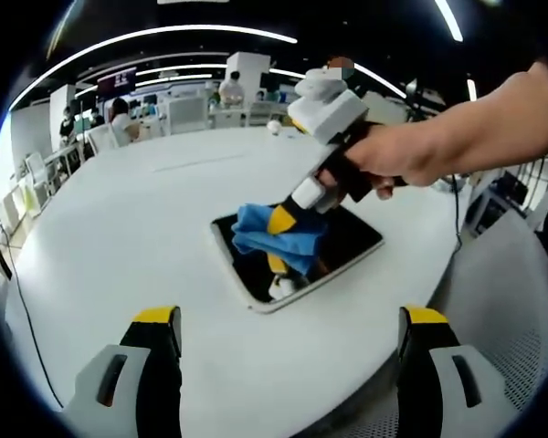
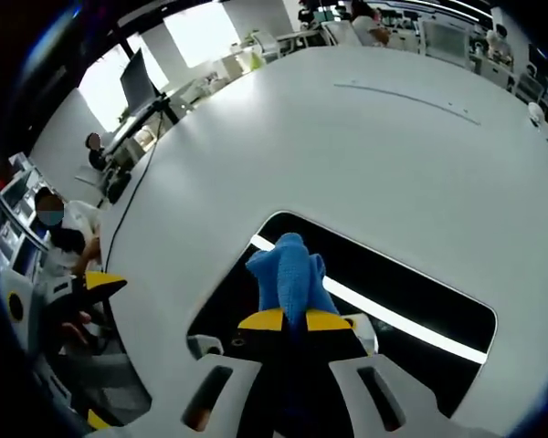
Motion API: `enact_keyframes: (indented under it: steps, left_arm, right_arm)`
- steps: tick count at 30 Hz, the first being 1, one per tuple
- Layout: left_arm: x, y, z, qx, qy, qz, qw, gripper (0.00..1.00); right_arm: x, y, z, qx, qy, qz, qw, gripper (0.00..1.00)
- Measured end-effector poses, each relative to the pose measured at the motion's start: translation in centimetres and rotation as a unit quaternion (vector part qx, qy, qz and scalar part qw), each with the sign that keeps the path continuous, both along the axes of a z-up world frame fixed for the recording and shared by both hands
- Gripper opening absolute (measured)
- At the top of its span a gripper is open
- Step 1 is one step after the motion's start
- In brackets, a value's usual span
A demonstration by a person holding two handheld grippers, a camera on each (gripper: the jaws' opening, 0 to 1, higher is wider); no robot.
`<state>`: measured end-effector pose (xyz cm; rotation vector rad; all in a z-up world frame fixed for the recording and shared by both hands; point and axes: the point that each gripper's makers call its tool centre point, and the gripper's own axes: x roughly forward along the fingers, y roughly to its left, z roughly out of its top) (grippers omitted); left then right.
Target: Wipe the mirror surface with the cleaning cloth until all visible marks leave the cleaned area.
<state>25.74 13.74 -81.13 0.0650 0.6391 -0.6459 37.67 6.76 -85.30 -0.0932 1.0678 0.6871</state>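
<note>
Your right gripper (image 1: 283, 219) is clamped on the blue cleaning cloth (image 2: 290, 274), which is pressed onto the dark mirror (image 2: 420, 301) lying flat on the white round table (image 1: 119, 228). The mirror's long axis runs across the right gripper's jaws, with most unwiped glass to their right. Your left gripper (image 1: 288, 342) hovers wide and empty, near the mirror's closer edge. No containers are present.

Mirror (image 1: 297, 260) shared — far left, close right

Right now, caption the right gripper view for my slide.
Right gripper presses a blue cloth onto the mirror lying on a white table.
</note>
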Motion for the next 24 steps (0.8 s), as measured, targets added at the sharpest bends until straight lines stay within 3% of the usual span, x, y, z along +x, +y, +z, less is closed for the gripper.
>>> enact_keyframes:
  steps: [24]
  left_arm:
    - [-0.6,-0.6,0.2,0.008,0.000,-0.022,0.9997,0.99]
  right_arm:
    - [0.2,-3.5,-0.1,0.000,0.000,-0.044,0.9990,0.00]
